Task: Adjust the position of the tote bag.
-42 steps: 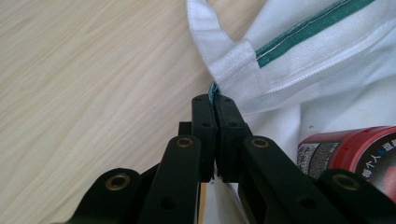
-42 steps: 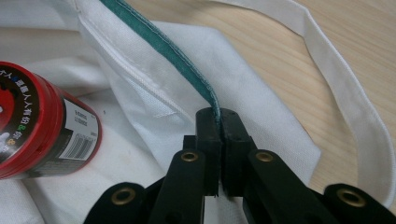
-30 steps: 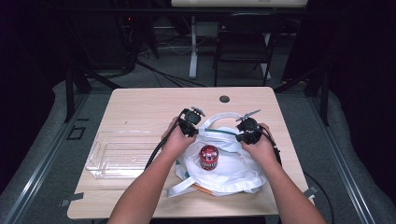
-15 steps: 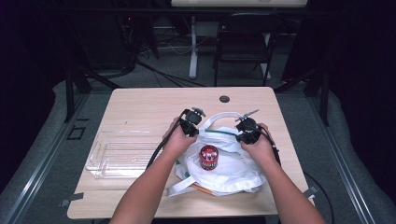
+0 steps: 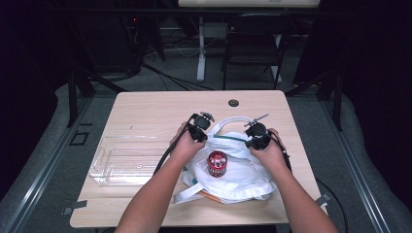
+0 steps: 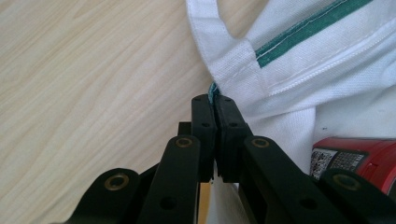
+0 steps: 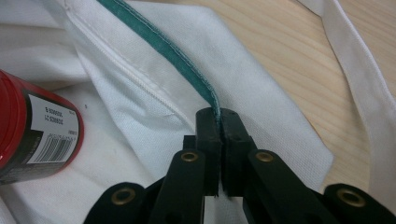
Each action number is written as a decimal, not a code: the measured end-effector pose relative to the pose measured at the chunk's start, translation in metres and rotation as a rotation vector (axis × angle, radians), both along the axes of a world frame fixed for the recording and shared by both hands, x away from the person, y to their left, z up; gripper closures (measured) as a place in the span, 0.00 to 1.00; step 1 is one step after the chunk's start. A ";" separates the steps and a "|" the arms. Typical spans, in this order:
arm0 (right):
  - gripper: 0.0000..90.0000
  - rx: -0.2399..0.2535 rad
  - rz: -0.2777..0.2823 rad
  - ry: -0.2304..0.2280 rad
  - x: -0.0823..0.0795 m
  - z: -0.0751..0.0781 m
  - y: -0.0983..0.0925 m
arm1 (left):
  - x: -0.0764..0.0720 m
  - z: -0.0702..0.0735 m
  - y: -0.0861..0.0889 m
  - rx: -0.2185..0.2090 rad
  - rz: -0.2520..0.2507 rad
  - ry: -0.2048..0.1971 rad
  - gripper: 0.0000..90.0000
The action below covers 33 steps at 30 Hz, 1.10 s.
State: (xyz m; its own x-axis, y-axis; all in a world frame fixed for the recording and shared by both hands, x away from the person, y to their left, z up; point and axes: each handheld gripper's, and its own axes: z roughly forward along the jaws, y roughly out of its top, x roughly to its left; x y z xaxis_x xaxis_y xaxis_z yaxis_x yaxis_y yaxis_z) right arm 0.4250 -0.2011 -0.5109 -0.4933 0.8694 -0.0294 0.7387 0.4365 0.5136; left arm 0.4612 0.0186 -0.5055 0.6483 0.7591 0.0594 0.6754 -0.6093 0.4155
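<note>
The table (image 5: 145, 109) stands in the middle of the room, with a chair (image 5: 252, 53) behind its far edge, to the right. On the tabletop the tray (image 5: 127, 160) lies at the left, near the front. Just right of it lies the bag (image 5: 238, 177), spread over the right half. The can (image 5: 217, 163) rests on the bag's middle. The bag's handle (image 5: 233, 121) loops out toward the far side. The left gripper (image 5: 200, 127) sits at the bag's far left corner, clamped on its edge; the right gripper (image 5: 256, 136) grips the far right edge. The can lies between them, a little nearer. A small cap (image 5: 233, 103) sits in the tabletop beyond the handle, near the far edge.
</note>
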 end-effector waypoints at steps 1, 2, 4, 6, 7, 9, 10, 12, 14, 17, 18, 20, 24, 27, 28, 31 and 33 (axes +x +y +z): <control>0.98 0.000 0.000 0.000 0.000 0.000 0.000 | 0.000 0.000 0.000 0.000 0.000 0.000 0.98; 0.98 -0.012 0.001 0.005 0.000 0.001 0.000 | 0.000 0.000 0.000 0.001 0.000 0.001 0.98; 0.98 -0.012 -0.001 0.008 0.000 0.000 0.000 | 0.001 0.000 0.000 0.007 -0.005 0.007 0.98; 0.98 -0.011 -0.001 0.009 0.000 0.000 0.000 | 0.001 -0.001 0.000 0.002 0.000 0.008 0.98; 0.98 -0.010 -0.002 0.009 0.001 0.000 0.000 | 0.001 -0.001 0.000 0.004 0.001 0.010 0.98; 0.98 -0.012 0.003 0.013 0.001 0.000 0.000 | 0.001 -0.001 0.000 0.003 0.000 0.010 0.98; 0.98 -0.014 -0.001 0.012 0.001 0.000 0.000 | 0.001 0.000 0.000 0.008 -0.005 0.011 0.97; 0.98 -0.009 -0.001 0.014 0.001 0.000 0.000 | 0.001 0.000 0.000 0.007 -0.009 0.001 0.97; 0.98 -0.010 0.005 0.018 0.001 0.000 -0.001 | 0.000 0.001 0.000 0.000 -0.008 -0.003 0.95; 0.98 -0.011 0.003 0.010 0.000 0.001 0.000 | -0.001 0.003 0.002 0.004 -0.010 -0.010 0.88; 0.98 -0.011 0.004 0.007 0.000 0.000 0.000 | -0.002 0.004 0.002 -0.003 -0.008 -0.014 0.86; 0.98 -0.012 0.003 0.011 0.000 0.000 -0.001 | -0.004 0.009 0.006 -0.019 -0.008 -0.022 0.81; 0.98 -0.005 -0.003 0.007 0.000 0.000 -0.001 | -0.011 0.018 0.011 -0.050 -0.017 -0.047 0.74; 0.98 -0.006 0.001 0.011 0.000 0.000 -0.001 | -0.015 0.023 0.013 -0.068 -0.032 -0.056 0.71; 0.98 -0.004 -0.005 0.008 -0.001 0.000 -0.001 | -0.020 0.028 0.014 -0.066 -0.043 -0.064 0.70; 0.98 -0.004 -0.006 0.009 -0.001 0.000 -0.002 | -0.027 0.034 0.016 -0.062 -0.059 -0.082 0.70; 0.98 -0.006 -0.006 0.009 -0.001 0.000 -0.002 | -0.031 0.036 0.018 -0.057 -0.069 -0.084 0.70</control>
State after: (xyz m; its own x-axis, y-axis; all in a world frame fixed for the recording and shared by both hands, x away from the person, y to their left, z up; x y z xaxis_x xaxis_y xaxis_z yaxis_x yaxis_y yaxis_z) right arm 0.4244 -0.2030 -0.5111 -0.4885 0.8721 -0.0300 0.7460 0.4352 0.5041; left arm 0.4304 0.0367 -0.4696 0.6933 0.7169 0.0736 0.5943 -0.6266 0.5042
